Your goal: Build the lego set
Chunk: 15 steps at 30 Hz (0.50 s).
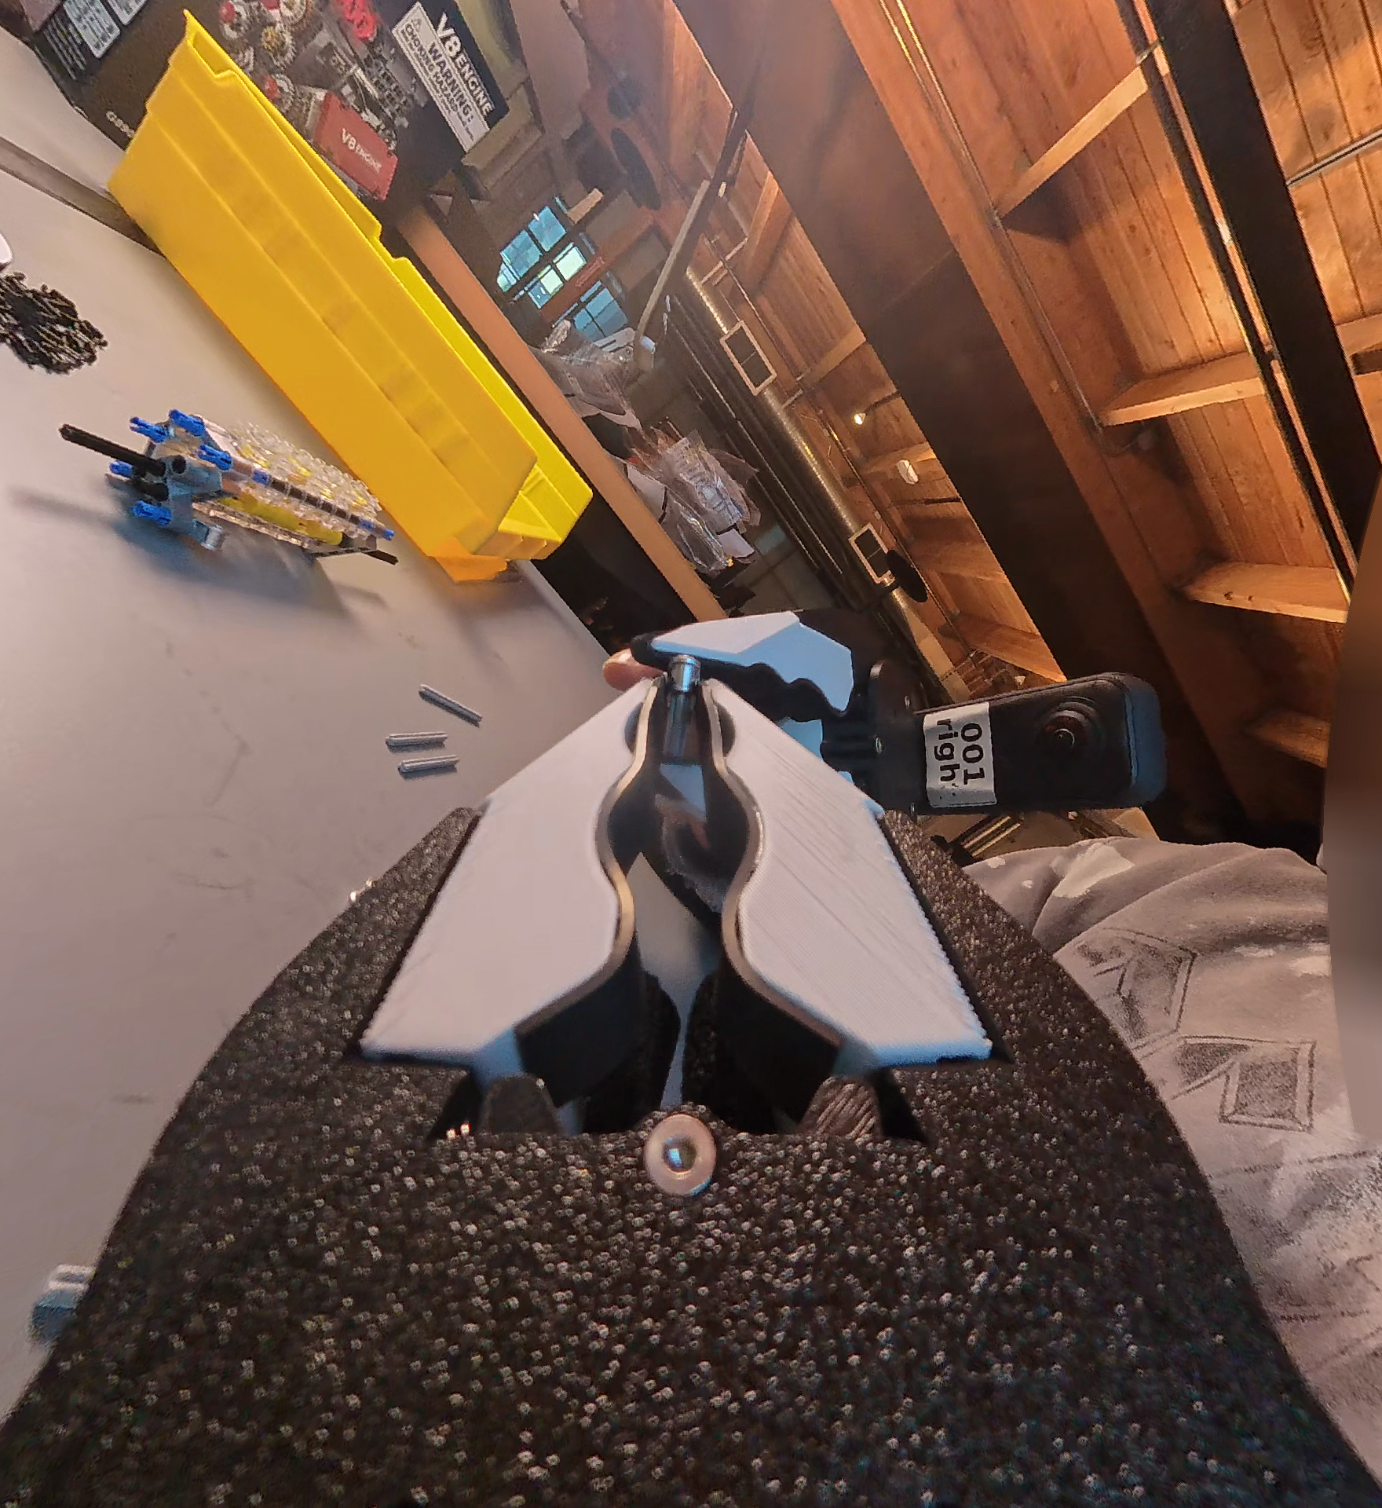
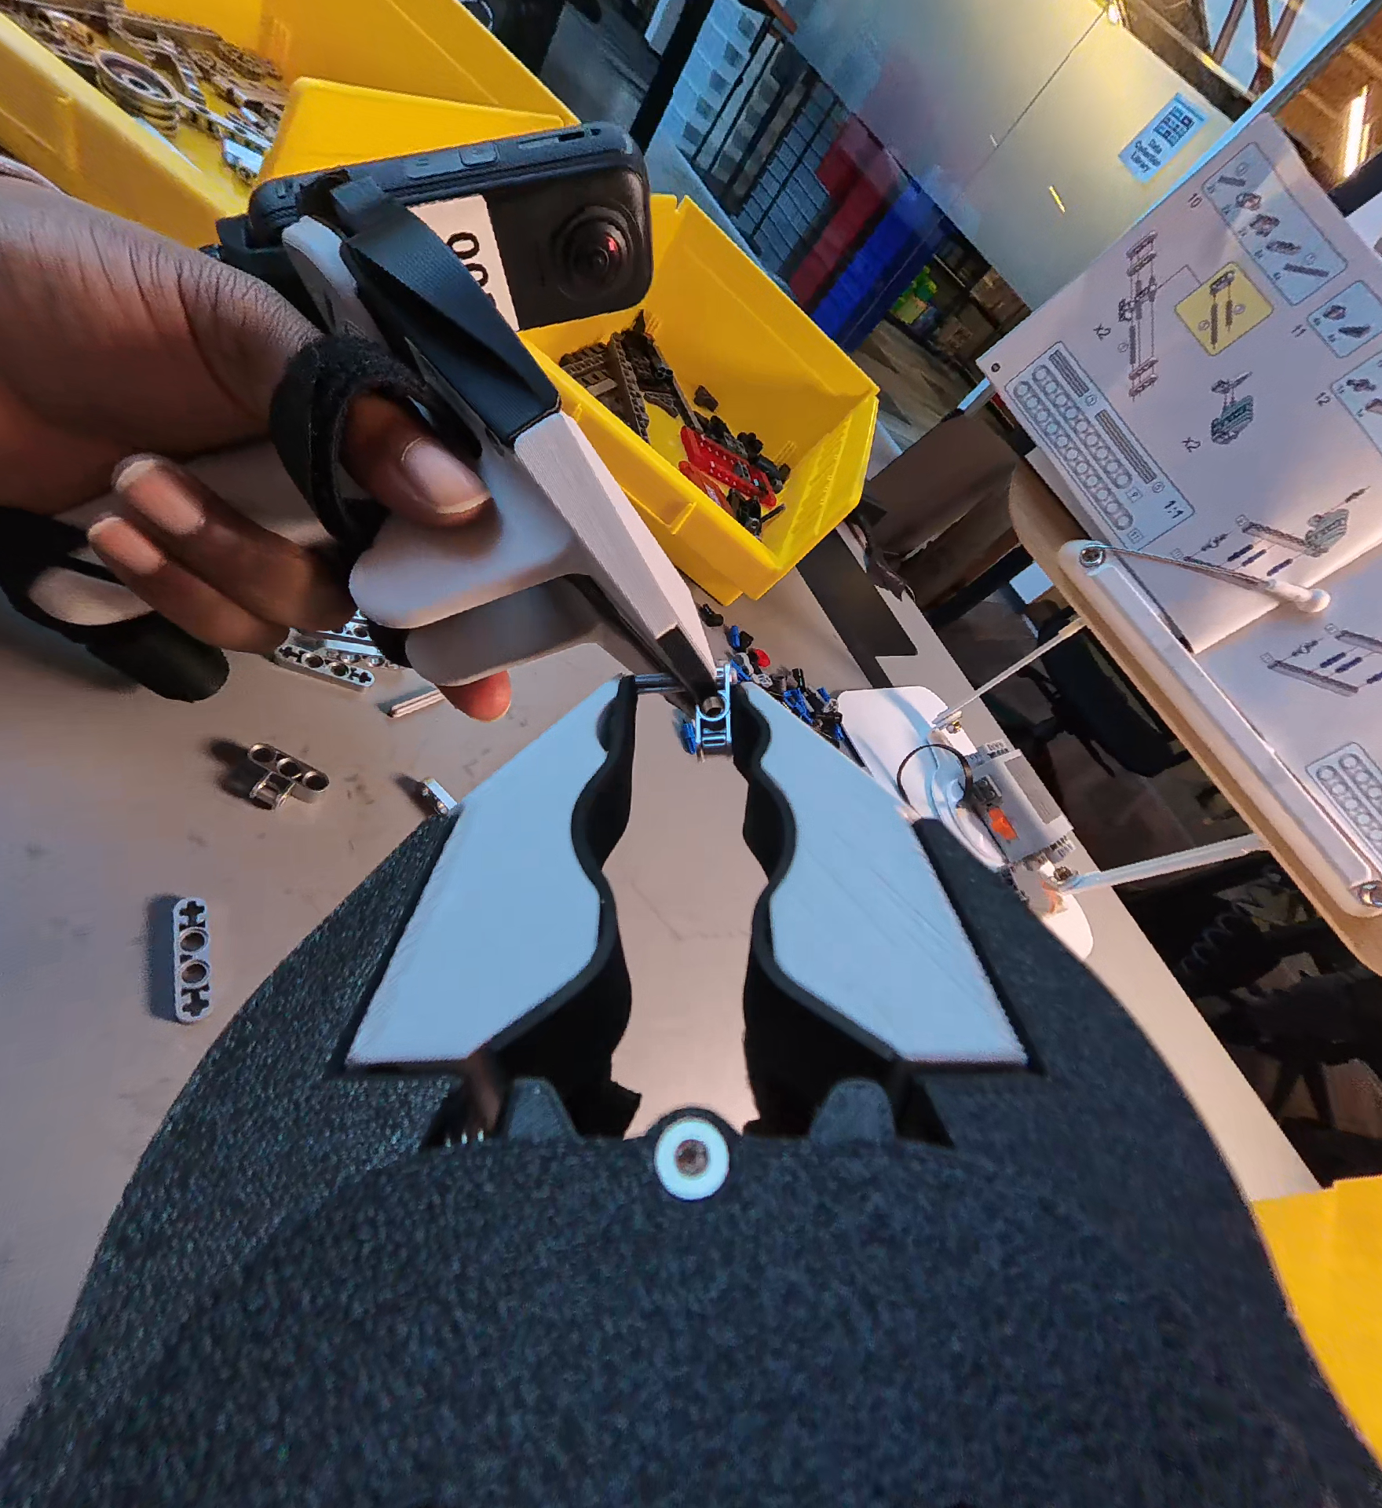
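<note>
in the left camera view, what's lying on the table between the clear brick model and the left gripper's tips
Three small grey pins lie loose on the table between the clear brick model and the left gripper, in the left wrist view.

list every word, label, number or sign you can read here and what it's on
I won't copy out writing; these things bear it.
Dark printed box behind the yellow bin: bold lettering, legible.
White sticker on the black camera, left wrist view: legible.
Half-hidden sticker on the strapped camera, right wrist view: partly covered.
Open instruction booklet: step numbers, small.
Blue-and-white wall sign: too blurred.
</note>
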Each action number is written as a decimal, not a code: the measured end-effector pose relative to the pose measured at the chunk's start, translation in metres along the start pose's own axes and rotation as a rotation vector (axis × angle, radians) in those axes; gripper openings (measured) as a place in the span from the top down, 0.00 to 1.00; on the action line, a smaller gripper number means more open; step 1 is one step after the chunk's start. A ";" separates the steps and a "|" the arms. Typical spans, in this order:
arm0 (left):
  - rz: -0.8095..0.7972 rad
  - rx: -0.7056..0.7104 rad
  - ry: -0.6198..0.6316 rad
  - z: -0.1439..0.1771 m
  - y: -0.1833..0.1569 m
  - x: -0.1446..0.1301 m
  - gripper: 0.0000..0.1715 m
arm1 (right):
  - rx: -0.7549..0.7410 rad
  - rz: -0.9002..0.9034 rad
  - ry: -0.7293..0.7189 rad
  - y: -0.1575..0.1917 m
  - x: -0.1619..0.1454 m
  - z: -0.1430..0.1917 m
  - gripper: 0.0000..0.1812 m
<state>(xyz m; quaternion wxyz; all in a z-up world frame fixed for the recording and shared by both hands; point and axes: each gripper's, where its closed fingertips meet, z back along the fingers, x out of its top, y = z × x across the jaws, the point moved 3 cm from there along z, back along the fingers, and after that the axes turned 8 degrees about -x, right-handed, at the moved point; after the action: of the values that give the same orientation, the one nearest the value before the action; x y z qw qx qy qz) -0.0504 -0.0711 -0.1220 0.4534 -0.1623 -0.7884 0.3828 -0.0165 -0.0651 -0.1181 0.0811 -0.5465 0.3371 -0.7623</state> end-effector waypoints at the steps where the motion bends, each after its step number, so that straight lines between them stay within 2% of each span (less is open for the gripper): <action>1: -0.001 0.003 -0.004 0.000 0.000 0.000 0.98 | -0.003 -0.008 0.000 0.000 0.000 0.000 0.89; 15: 0.031 0.018 -0.028 0.002 0.006 -0.001 0.97 | 0.005 -0.029 0.007 0.002 -0.006 -0.004 0.89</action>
<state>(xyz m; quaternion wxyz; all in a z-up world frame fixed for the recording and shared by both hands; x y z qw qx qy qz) -0.0518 -0.0686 -0.1277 0.4380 -0.1651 -0.7885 0.3989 -0.0180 -0.0624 -0.1249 0.0702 -0.5483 0.3274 -0.7663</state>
